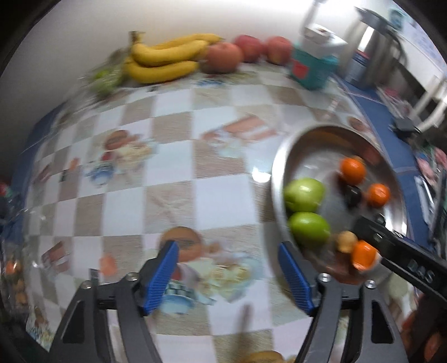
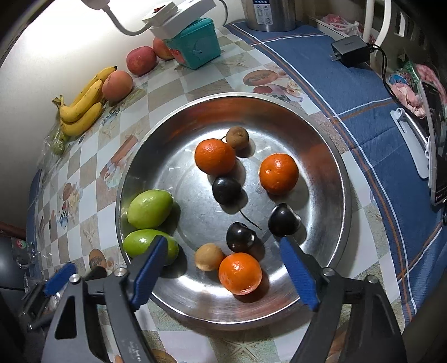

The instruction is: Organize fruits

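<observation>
The right gripper hangs with jaws spread wide and empty above the near rim of a steel bowl. A mandarin lies directly between and just ahead of its fingertips, with a dark plum just beyond. The left gripper, also spread and empty, hovers over bare checked tablecloth, with the bowl off to its right, so the right gripper is clearly nearer.

Legible text: one item only. Raised letters "DAS" on the black arm of the right gripper, lower right of the left wrist view. Label on the steel canister, top of the right wrist view: too blurred to read.
</observation>
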Motion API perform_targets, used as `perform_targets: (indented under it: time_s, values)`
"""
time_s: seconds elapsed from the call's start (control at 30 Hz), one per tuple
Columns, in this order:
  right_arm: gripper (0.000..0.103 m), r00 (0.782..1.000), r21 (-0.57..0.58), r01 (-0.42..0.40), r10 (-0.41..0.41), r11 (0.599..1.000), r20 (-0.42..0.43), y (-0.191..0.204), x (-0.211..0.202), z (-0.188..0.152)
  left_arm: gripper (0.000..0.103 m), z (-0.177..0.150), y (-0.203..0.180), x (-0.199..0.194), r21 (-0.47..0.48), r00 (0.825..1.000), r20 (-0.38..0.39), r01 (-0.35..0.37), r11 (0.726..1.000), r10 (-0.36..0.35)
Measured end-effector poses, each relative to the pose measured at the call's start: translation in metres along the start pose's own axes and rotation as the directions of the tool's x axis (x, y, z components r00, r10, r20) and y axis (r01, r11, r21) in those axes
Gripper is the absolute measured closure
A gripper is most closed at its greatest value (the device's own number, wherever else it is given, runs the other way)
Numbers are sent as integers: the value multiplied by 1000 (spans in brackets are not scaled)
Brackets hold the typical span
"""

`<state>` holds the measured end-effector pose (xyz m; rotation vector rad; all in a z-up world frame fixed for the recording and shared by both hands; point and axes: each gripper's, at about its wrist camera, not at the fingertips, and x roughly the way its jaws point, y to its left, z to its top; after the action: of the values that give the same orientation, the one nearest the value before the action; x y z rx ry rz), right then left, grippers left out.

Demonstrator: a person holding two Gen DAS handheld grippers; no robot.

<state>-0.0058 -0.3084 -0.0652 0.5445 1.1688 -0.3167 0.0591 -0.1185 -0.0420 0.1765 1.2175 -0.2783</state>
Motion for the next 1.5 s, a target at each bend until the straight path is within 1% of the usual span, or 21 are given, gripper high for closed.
perform_targets:
  time_s: [0.07,0.1,0.17,0.27,0.37,0.43,0.5,0.57,0.6,0.73,0.83,1.0,1.1,1.27,1.4,1.5]
  values:
    - [18,1000,-20,1,-1,1000,3,4,0,-1,5,1,12,4,-34,999,9,-42,999,43]
    - [14,1000,-30,3,-3,1000,3,7,0,-2,4,1,16,5,-45,998,8,-54,998,55]
    - [9,1000,-48,8,-8,999,9,10,1,-3,3,1,26,10,-72,997,4,-74,995,75]
    - [9,1000,-63,0,0,998,12,15,3,-4,3,1,40,17,-115,995,-2,-102,988,102]
    - [8,1000,-80,3,-2,997,13,19,6,-6,3,2,45,19,-134,991,14,-130,982,133]
    - [8,1000,-102,16,-14,995,23,24,7,-7,3,3,47,19,-134,982,30,-183,974,188]
    - [8,999,-119,27,-23,992,38,28,6,-7,3,4,46,17,-131,967,50,-243,961,251]
    - [8,998,-136,32,-25,990,53,32,5,-8,3,3,46,14,-133,954,64,-282,950,292]
    - [8,998,-144,30,-22,989,57,35,5,-9,3,3,46,12,-133,952,68,-289,948,299]
    - [8,998,-171,32,-21,985,65,41,4,-12,3,1,47,6,-130,949,75,-296,946,307]
    - [8,998,-176,19,-7,984,70,43,1,-16,3,-5,49,2,-129,944,56,-317,940,326]
    - [8,997,-179,23,-10,984,74,45,-5,-27,3,-24,58,-1,-152,952,-10,-304,940,306]
    - [8,997,-179,18,-4,984,79,46,-8,-34,3,-36,62,-4,-160,953,-27,-302,940,301]
    - [8,996,-198,-3,21,980,89,51,-19,-45,3,-48,70,-18,-203,963,-5,-266,942,271]
    - [8,995,-207,-16,36,978,91,53,-26,-54,3,-53,73,-30,-213,971,29,-227,950,238]
    - [8,995,-212,-16,36,977,95,53,-31,-58,3,-56,70,-39,-205,974,52,-206,957,221]
